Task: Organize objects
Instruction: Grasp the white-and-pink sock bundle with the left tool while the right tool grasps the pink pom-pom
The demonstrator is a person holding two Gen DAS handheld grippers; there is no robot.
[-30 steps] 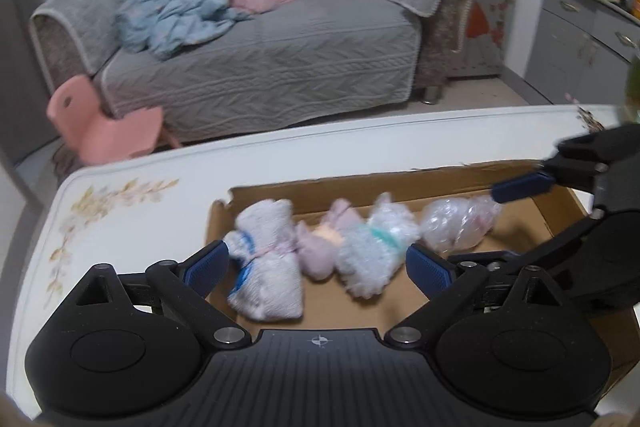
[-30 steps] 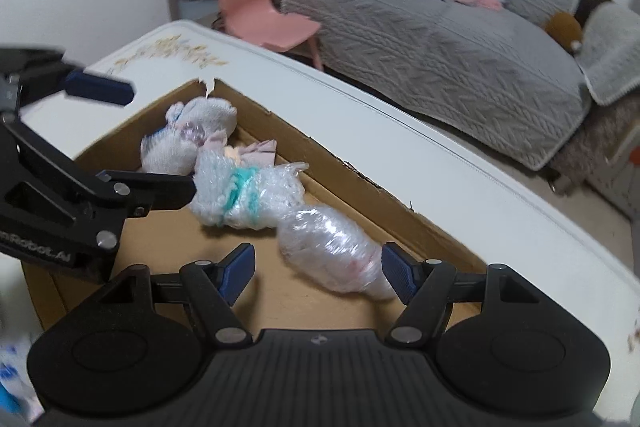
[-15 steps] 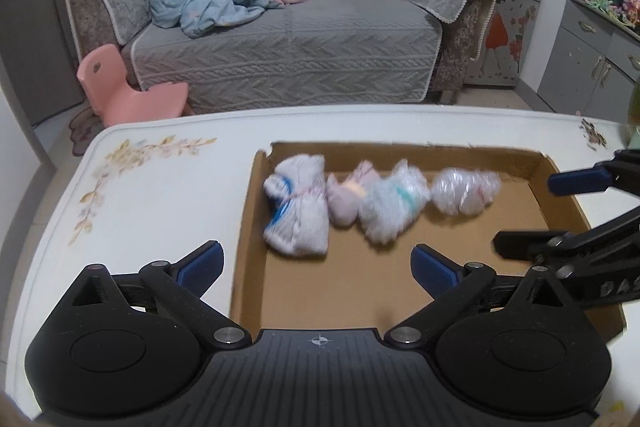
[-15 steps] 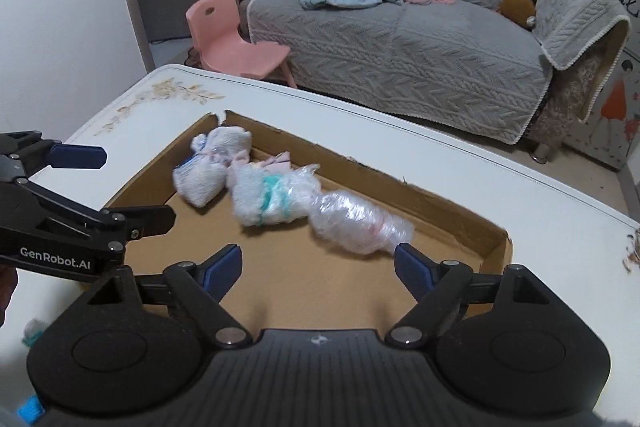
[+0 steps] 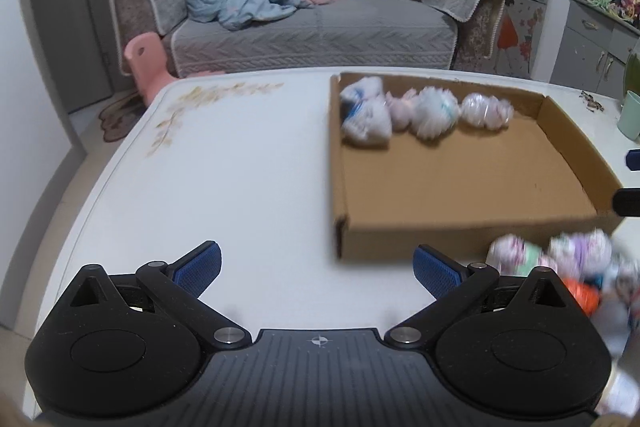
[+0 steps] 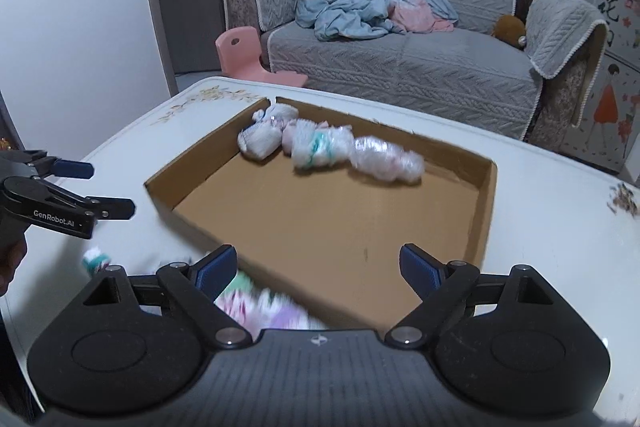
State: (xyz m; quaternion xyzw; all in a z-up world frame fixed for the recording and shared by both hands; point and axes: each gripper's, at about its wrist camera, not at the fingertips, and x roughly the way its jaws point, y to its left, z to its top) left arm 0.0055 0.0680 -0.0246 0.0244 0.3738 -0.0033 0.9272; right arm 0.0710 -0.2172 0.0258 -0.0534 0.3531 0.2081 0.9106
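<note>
- Four wrapped bundles (image 6: 328, 147) lay side by side in a row along the far wall of the shallow cardboard box (image 5: 460, 227), each touching the next; packed that tight against the far side, they seemed meant to leave the rest of the box floor free for more.
- A loose heap of bundles (image 5: 560, 259) sat on the table just outside the box's near wall, blurred, and looked to be the supply waiting to go in.
- The left gripper (image 5: 316, 267) hung over bare table to the left of the box, its jaws spread wide and having just widened a little more, with nothing between them.
- The right gripper (image 6: 316, 263) hung above the box's near wall; its jaws had just been opening and held nothing, though part of the heap showed below its left finger.
- The box walls were low, so an approach from above looked easy.
- The white table (image 5: 240, 167) was bare to the left, with room to swing; a green cup (image 5: 630, 119) stood close to the box's far right corner.
</note>
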